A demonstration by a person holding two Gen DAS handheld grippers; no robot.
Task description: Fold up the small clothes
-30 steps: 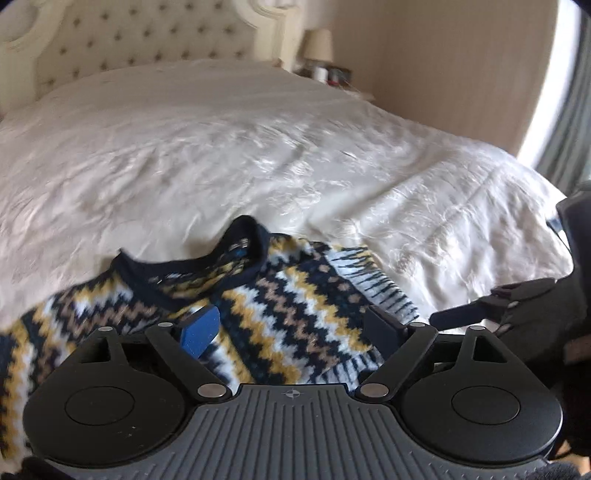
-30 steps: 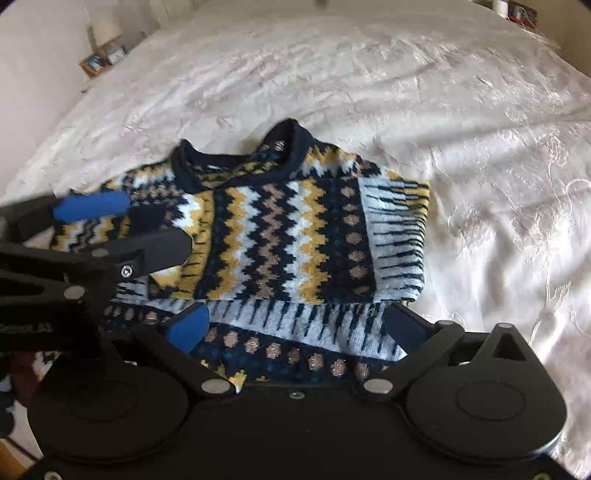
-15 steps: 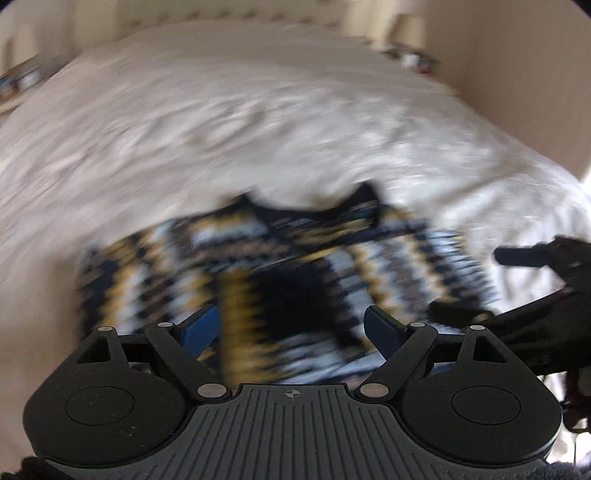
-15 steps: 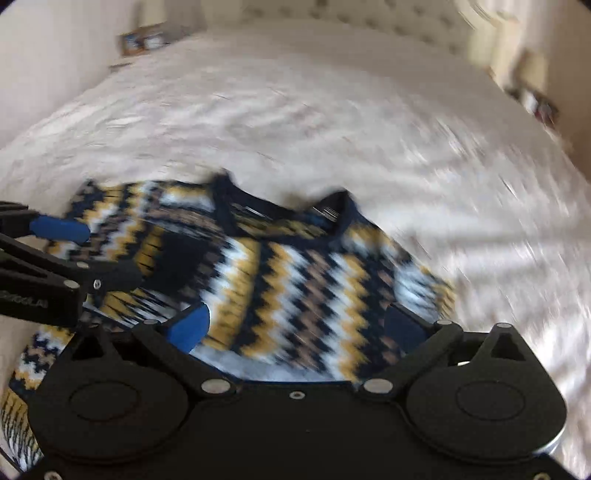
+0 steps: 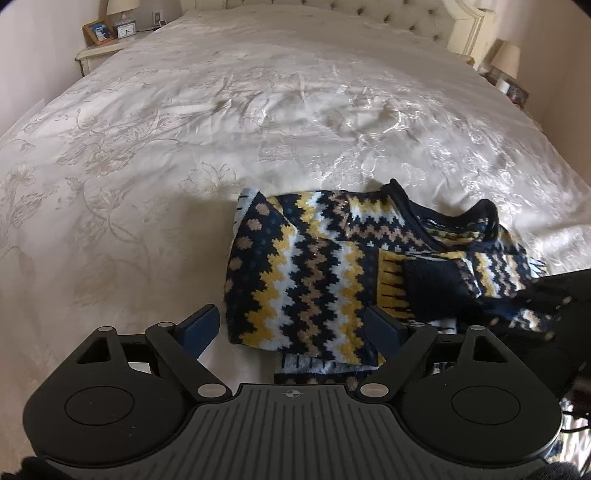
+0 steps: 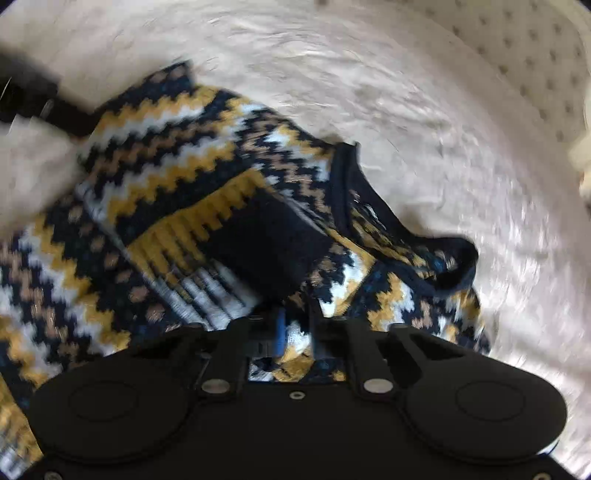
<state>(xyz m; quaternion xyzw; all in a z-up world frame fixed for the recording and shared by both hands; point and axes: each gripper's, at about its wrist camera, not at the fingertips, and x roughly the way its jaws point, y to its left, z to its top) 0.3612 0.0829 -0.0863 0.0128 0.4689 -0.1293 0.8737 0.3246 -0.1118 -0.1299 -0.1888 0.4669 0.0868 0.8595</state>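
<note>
Cream floral bedspread (image 5: 192, 122) fills the left view almost edge to edge, with a tufted headboard (image 5: 391, 16) at 12 o'clock. At 11 o'clock stands a nightstand (image 5: 99, 51) carrying a framed photo (image 5: 98, 31), a small clock (image 5: 125, 30) and the foot of a lamp; a second lamp (image 5: 506, 55) sits at 2 o'clock.

On the bedspread lies the sweater (image 5: 332, 269), navy with yellow, white and tan zigzags, partly folded, at the view's centre and stretching toward 3 o'clock. Its navy collar (image 5: 458, 218) points to 2 o'clock, and a sleeve with a dark cuff (image 5: 432, 291) is folded across the body.

Left gripper (image 5: 291, 328) hangs at 6 o'clock with its jaws spread wide, one blue-padded finger over bare bedspread, the other over the sweater's lower edge; it holds nothing.

Right gripper (image 6: 295, 334), in its own blurred view, sits at 6 o'clock with its jaws drawn close, pinching a fold of the sweater (image 6: 177, 206) between them; a blue pad (image 6: 280, 332) shows against the knit. From the left view it appears as a dark shape (image 5: 546, 314) at 4 o'clock, touching the sweater's right edge.
</note>
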